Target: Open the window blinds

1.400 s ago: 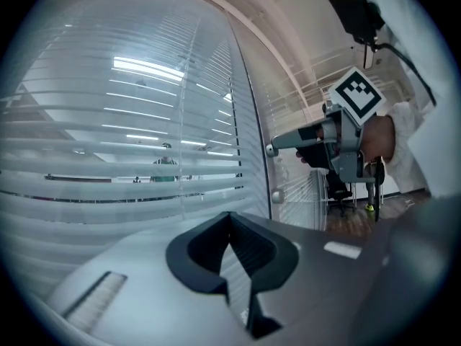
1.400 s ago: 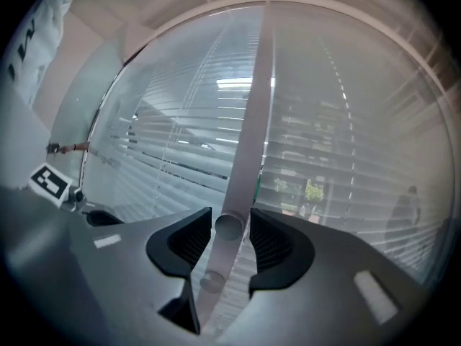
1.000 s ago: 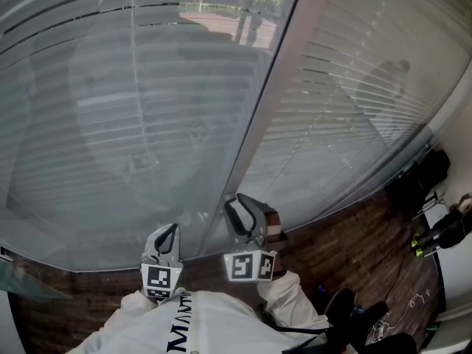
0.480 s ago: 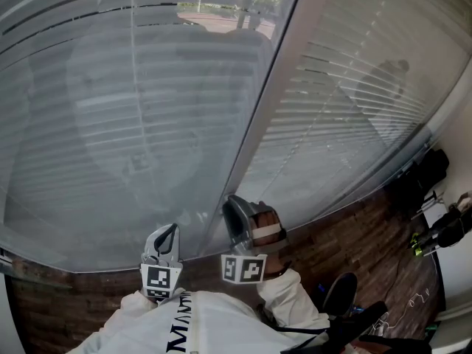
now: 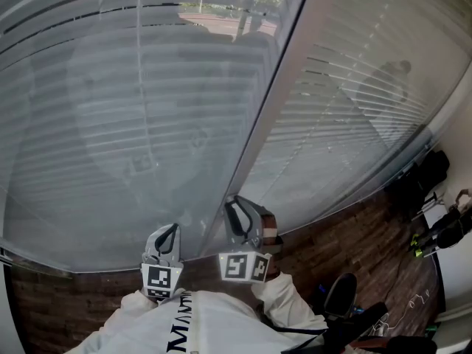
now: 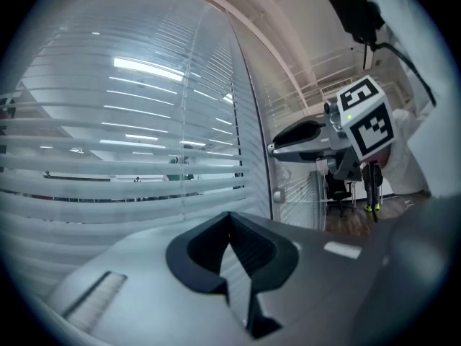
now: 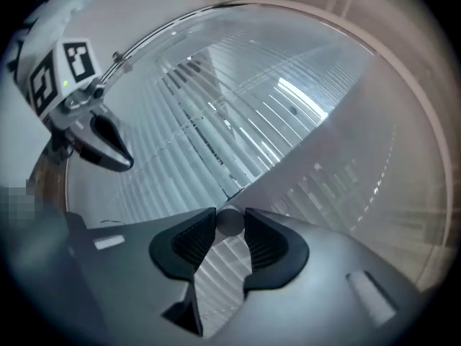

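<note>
Barely anything has shifted since a second ago: the right hand-held gripper (image 5: pixel 236 212) sits at the same spot by the mullion (image 5: pixel 274 102), but its jaws have just been closing, with a knob (image 7: pixel 229 220) between them.

Head view: the blinds (image 5: pixel 147 124) fill both panes, pale horizontal slats lying nearly shut behind reflective glass (only the top gaps of the left pane show greenery outside). The left hand-held gripper (image 5: pixel 168 234) hangs just beside the right one, low before the left pane.

Left gripper view: its jaws meet at the tips, clenched on nothing, with slats beyond them.

Right gripper view: both pads press the small round grey knob, grasping it where mullion and slats meet.
</note>
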Action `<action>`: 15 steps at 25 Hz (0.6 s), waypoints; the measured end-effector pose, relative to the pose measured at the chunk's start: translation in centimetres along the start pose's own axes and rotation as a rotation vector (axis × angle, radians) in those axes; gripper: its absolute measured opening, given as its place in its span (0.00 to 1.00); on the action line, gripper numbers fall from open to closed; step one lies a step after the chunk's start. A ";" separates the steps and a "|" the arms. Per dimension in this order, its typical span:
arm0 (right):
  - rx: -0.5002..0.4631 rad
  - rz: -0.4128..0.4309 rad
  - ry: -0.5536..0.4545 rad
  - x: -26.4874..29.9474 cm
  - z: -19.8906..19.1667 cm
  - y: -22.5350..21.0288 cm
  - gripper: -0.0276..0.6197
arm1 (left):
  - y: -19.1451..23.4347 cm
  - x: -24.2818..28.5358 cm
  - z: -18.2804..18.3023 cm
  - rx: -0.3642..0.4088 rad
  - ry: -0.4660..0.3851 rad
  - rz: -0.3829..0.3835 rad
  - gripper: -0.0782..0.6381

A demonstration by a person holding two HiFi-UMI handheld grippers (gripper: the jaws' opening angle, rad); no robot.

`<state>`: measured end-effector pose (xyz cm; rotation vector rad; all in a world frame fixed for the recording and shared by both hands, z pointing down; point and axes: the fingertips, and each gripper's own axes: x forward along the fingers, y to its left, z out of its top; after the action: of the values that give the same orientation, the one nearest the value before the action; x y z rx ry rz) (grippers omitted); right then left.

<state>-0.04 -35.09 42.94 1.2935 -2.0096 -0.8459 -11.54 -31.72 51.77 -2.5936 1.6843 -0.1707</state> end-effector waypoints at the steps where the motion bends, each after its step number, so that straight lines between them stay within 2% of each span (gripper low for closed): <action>1: 0.056 0.000 -0.003 0.0 0.1 -0.1 0.21 | 0.0 0.0 0.0 0.000 0.000 -0.001 0.11; 7: 0.360 -0.001 -0.036 -0.1 0.1 -0.6 0.21 | 0.2 -0.3 0.0 0.001 -0.001 -0.005 0.11; 12: 0.804 0.027 -0.082 -0.2 -0.6 -1.4 0.21 | 0.6 -0.6 -0.1 0.003 0.000 -0.002 0.11; 15: 0.991 0.008 -0.113 -0.3 -0.8 -1.7 0.21 | 0.7 -0.8 -0.1 0.004 0.000 -0.006 0.11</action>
<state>1.64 -35.49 42.11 1.7362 -2.6337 0.1722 -12.50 -31.27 51.72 -2.5961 1.6742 -0.1740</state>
